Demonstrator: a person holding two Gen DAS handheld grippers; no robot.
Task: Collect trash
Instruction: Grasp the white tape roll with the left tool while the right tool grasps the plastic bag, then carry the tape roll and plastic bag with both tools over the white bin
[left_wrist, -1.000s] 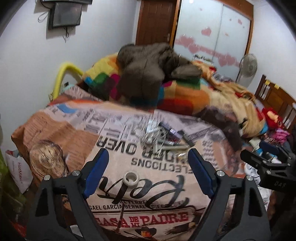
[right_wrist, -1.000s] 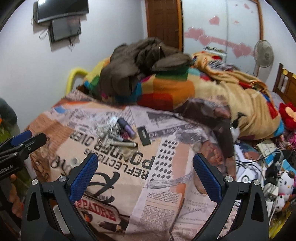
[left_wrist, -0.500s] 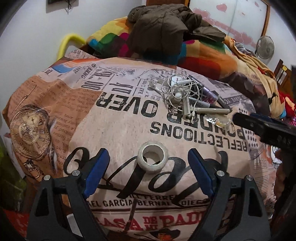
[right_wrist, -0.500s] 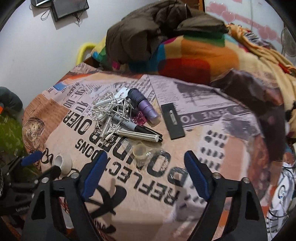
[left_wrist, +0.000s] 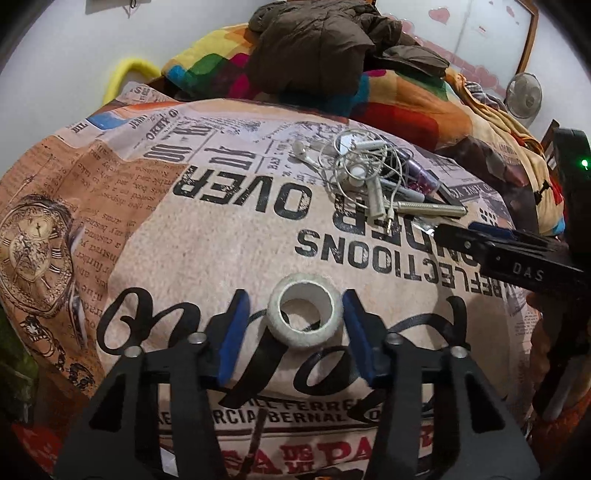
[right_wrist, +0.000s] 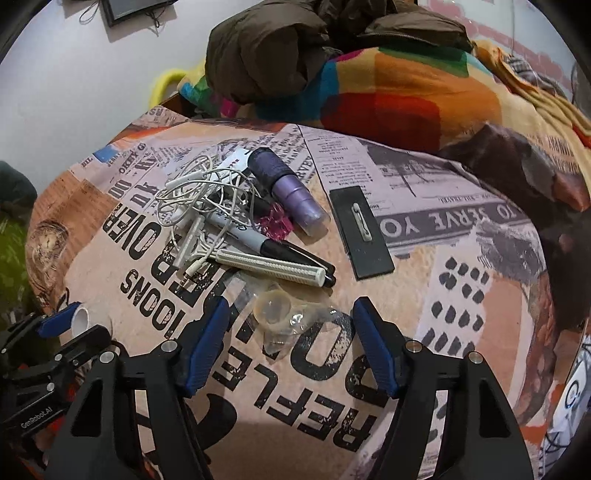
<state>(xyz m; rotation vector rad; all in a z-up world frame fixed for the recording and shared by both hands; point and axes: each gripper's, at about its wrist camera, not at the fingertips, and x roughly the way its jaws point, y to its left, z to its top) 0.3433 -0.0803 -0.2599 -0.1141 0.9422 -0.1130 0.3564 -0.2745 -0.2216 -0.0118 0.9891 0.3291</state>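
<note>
A white tape roll (left_wrist: 306, 338) lies flat on the newspaper-print bed cover (left_wrist: 207, 251). My left gripper (left_wrist: 295, 295) straddles it with its jaws closing. The right blue pad is almost at the roll and a gap shows on the left side. In the right wrist view a crumpled clear plastic wrapper (right_wrist: 275, 310) lies on the cover between the blue pads of my right gripper (right_wrist: 291, 302). Those jaws are closing too, with a gap on both sides. Each gripper shows at the edge of the other's view: the right gripper (left_wrist: 491, 236) and the left gripper (right_wrist: 59, 325).
Beyond the wrapper lies a heap: tangled white earphones (right_wrist: 195, 199), a marker (right_wrist: 266, 247), a white razor (right_wrist: 273, 266), a purple bottle (right_wrist: 291, 192) and a black flat piece (right_wrist: 362, 236). A brown jacket (left_wrist: 317, 48) on a colourful blanket (left_wrist: 399, 107) fills the far bed.
Both grippers have come down close to the bed cover and narrowed their jaws. The tape roll now sits between the left pads and the wrapper between the right pads.
</note>
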